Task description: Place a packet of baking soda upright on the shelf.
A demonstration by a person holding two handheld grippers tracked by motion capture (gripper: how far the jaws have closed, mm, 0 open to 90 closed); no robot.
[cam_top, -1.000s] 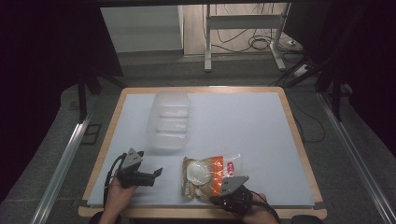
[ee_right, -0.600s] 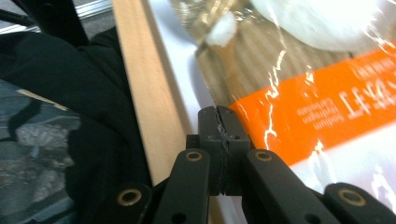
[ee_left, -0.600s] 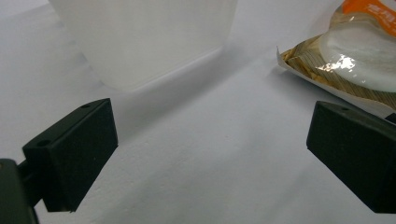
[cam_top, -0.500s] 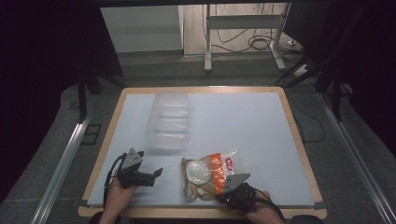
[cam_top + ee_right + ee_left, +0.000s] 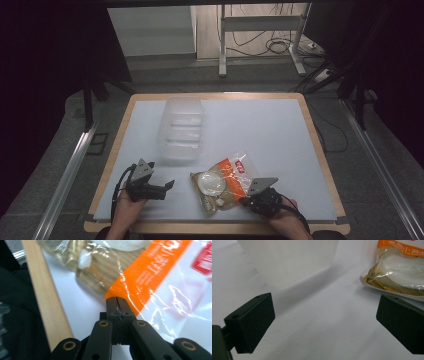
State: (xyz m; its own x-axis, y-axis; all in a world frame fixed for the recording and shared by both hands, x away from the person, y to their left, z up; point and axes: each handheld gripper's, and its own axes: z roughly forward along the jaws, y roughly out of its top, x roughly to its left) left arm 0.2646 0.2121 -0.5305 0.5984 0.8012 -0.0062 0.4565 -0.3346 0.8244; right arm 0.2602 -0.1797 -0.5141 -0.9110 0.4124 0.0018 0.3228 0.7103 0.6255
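A clear snack bag with an orange band and a white round piece inside lies near the table's front edge. My right gripper sits at the bag's near right corner. In the right gripper view its jaws are pressed together on the edge of the bag. My left gripper rests on the table left of the bag, pointing toward it. Its jaws stand wide apart with nothing between them, and the bag lies beyond its right jaw.
A clear plastic container stands on the white table top, behind my left gripper, and looms close in the left gripper view. The wooden table rim runs just left of my right gripper. Floor cables and a metal stand lie beyond the table.
My right gripper has shifted a little to the right along the front edge and the bag has turned slightly. The left gripper has stayed where it was.
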